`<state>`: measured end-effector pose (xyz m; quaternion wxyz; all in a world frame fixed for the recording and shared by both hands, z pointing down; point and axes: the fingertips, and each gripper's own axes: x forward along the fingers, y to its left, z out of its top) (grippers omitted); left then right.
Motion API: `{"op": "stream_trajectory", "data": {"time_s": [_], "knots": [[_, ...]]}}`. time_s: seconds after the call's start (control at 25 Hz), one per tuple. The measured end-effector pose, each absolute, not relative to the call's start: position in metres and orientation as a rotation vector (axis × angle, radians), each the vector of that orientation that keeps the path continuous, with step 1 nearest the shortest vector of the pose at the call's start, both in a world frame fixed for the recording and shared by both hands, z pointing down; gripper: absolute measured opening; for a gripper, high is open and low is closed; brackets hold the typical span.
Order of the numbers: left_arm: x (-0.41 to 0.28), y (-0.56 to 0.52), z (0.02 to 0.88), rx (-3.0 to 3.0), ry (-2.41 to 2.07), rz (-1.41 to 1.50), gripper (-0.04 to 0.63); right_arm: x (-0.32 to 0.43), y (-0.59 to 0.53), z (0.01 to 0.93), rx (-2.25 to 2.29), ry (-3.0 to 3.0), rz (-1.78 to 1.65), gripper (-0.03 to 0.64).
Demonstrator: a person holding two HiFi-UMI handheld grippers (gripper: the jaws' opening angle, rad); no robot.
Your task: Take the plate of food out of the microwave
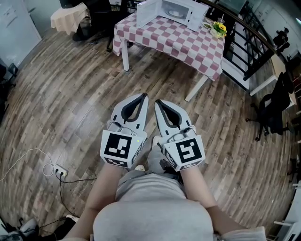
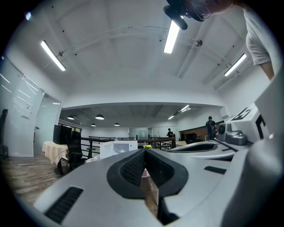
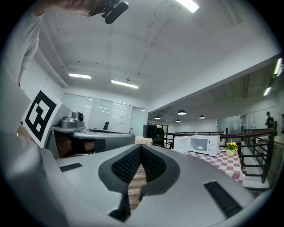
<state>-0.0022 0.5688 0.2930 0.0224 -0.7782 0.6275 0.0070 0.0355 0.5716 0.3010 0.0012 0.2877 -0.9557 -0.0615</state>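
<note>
A white microwave (image 1: 188,14) stands with its door (image 1: 148,12) swung open on a table with a pink checked cloth (image 1: 174,42) at the far side of the room. Inside it a pale plate (image 1: 176,13) shows; what lies on it is too small to tell. My left gripper (image 1: 144,95) and right gripper (image 1: 157,101) are held side by side over the wooden floor, well short of the table, both shut and empty. The left gripper (image 2: 144,150) points level toward the microwave (image 2: 117,147). For the right gripper (image 3: 141,146), the microwave (image 3: 202,144) lies off to its right.
Yellow flowers (image 1: 217,29) sit on the table beside the microwave. A dark railing (image 1: 249,33) runs behind the table, with an office chair (image 1: 273,110) at the right. A beige-clothed table (image 1: 69,18) stands at the far left. A power strip and cable (image 1: 60,172) lie on the floor.
</note>
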Motion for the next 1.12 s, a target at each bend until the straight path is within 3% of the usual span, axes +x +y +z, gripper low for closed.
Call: {"op": "stream_trajectory", "data": {"time_s": [1.12], "knots": [[0.020,0.325,0.290,-2.457,1.954,0.000,0.002,0.048,0.331,0.294,0.895,-3.031,-0.159,0.025]]}}
